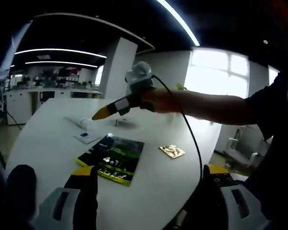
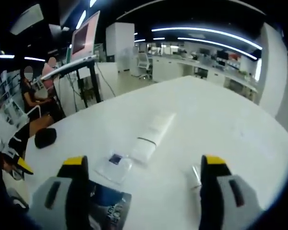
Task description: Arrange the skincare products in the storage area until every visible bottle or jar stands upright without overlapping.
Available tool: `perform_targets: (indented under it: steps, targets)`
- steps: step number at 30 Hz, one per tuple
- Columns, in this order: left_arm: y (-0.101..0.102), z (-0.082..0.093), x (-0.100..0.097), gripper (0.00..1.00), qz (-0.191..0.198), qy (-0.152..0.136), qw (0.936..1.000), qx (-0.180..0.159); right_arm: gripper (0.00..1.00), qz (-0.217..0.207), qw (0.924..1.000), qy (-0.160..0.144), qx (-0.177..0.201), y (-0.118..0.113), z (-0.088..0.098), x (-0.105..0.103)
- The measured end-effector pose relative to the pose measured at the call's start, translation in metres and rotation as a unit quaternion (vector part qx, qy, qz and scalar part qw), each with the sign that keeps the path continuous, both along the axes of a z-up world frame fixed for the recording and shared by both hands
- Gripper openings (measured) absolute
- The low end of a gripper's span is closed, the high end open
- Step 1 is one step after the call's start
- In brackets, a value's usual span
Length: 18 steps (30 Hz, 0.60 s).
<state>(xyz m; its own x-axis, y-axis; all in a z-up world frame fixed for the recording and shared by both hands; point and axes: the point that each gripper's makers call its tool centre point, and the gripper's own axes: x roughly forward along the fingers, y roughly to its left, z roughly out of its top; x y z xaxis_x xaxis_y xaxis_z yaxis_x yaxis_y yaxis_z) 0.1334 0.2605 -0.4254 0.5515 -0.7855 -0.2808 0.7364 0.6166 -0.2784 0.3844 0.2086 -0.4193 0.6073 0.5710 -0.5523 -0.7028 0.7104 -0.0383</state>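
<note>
Desk (image 2: 221,120): white, in an open office.
Right tool (image 2: 141,179): spread, holds nothing.
Left tool (image 1: 151,191): spread, holds nothing.
Flat white pack (image 2: 151,132): just ahead of right tool, long axis pointing away; right is nearer.
Bottles: cannot tell.

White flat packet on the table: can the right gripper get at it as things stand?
Probably yes. The right gripper is open, and the white packet lies on the table ahead of its jaws with nothing between.

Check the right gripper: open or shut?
Open. In the right gripper view the right gripper has its yellow-tipped jaws wide apart, bare white table between them.
</note>
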Motion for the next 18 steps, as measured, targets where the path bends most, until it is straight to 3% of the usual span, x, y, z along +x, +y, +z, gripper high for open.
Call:
perform_targets:
  steps: [18]
  targets:
    - [0.012,-0.003,-0.008,0.93,0.015,0.002,0.9999,-0.006,0.97,0.007,0.9999,0.009,-0.006,0.018,-0.005,0.007]
